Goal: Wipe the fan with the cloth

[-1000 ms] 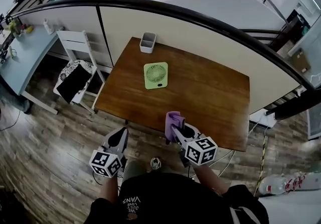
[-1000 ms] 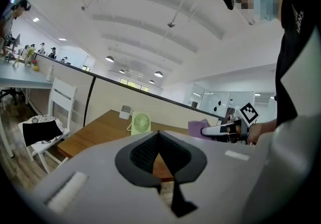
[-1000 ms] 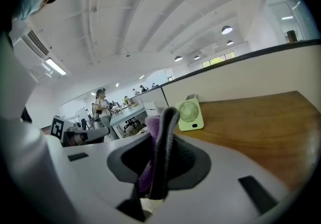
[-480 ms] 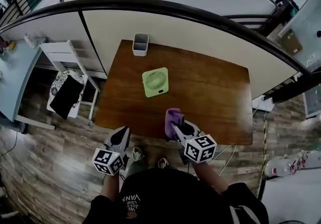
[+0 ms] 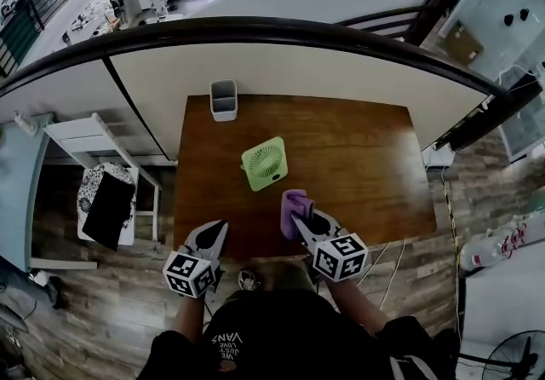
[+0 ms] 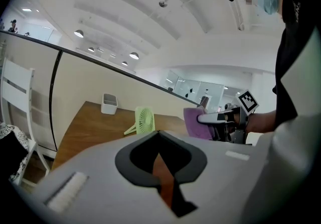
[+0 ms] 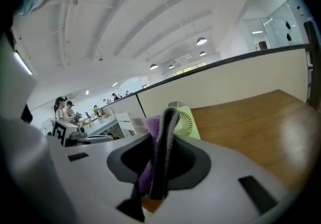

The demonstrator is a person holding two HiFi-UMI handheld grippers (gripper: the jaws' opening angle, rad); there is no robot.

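My right gripper (image 5: 295, 218) has its fingers clamped on the purple cloth (image 5: 293, 199). My left gripper (image 5: 216, 232) has its fingers together, empty. The fan (image 5: 265, 163) stands on the counter (image 5: 366, 157), just beyond the cloth. I judge all the wiping remains.

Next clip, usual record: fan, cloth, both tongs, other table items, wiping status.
fan: green, standing mid-way across the wooden table
cloth: purple, short of the fan, not touching it
right tongs: shut on cloth
left tongs: shut, empty, near the table's front edge
other: grey container at the far edge
wiping: not yet begun
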